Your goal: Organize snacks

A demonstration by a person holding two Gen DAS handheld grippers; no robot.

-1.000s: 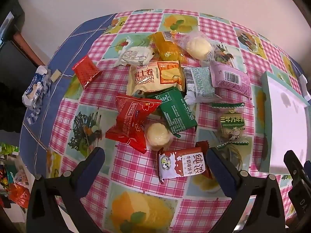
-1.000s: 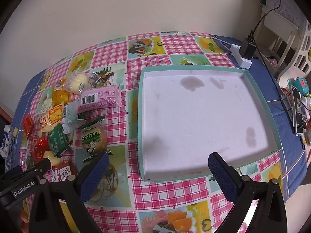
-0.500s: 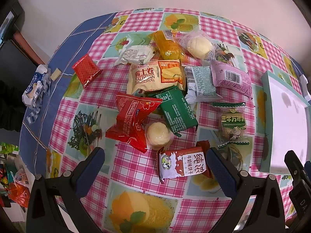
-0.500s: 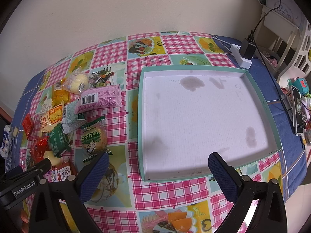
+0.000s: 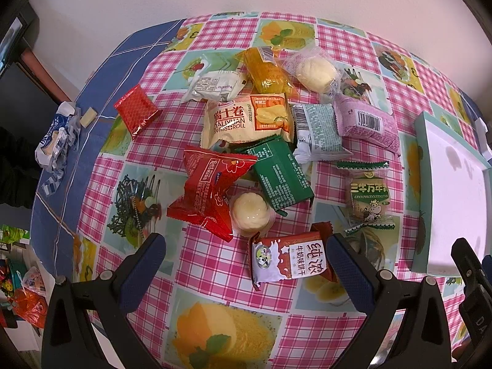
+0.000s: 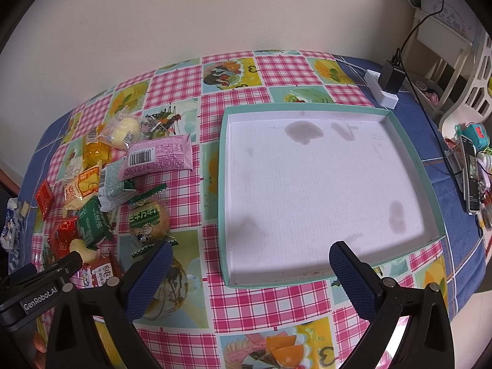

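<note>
Blue-padded and spread wide, the left tool (image 5: 246,256) hovers empty just short of the snack pile, and the right tool (image 6: 247,259), equally released, hangs over the near edge of the tray (image 6: 226,184). Nearest the left tool lies the brown milk biscuit packet (image 5: 290,259), likely the first pick since it sits apart from the heap. Beyond it rest the pudding cup (image 5: 252,215) and red packet (image 5: 209,190), touching, then the green packet (image 5: 283,175) and Swiss roll bag (image 5: 246,121). All snacks lie on the checked desk (image 5: 215,279) left of the tray, which holds nothing and waits to receive them.
</note>
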